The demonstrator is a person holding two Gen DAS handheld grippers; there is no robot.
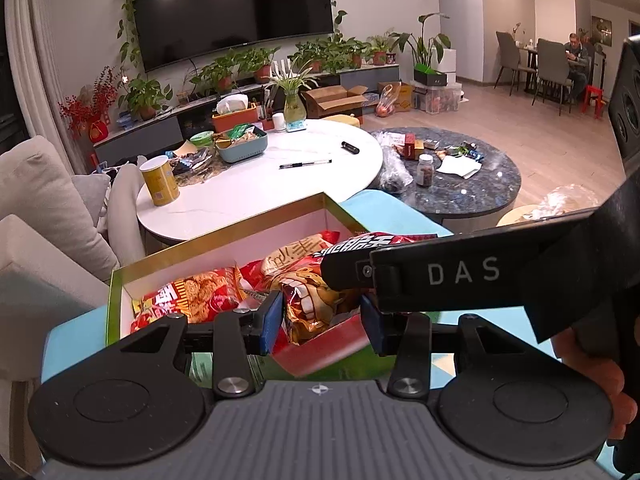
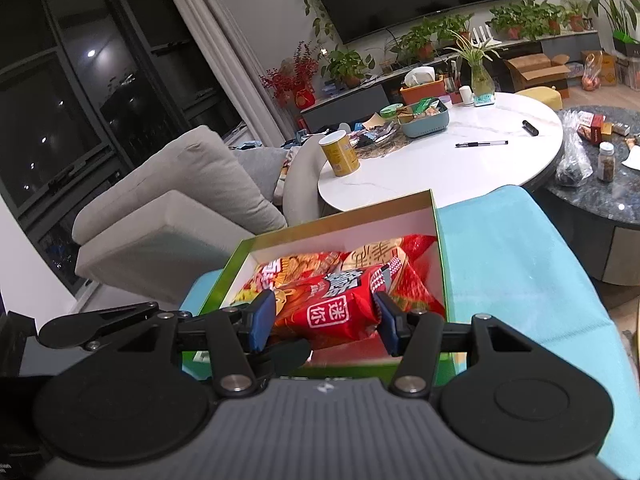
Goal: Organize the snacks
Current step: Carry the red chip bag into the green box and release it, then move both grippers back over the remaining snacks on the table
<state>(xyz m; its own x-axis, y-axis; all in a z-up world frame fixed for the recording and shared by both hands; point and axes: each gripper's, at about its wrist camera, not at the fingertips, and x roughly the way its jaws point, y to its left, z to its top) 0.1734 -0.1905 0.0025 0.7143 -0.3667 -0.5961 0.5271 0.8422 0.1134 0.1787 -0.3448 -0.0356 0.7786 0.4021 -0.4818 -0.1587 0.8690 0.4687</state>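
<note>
Left gripper [image 1: 322,322] with jaws clamped on a gold-brown snack bag [image 1: 316,308], held over the near edge of the green box [image 1: 224,236]. Right gripper [image 2: 325,322] with jaws clamped on a red snack bag [image 2: 336,312], also above the box. Inside the box, more red snack packets [image 2: 304,264]. Box resting on a light blue surface [image 2: 520,264]. Behind, a white round table [image 2: 460,160].

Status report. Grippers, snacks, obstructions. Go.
Left gripper shut on gold packet. Right gripper shut on red packet. Both over the box, more snacks inside. Nothing in the way.
</note>
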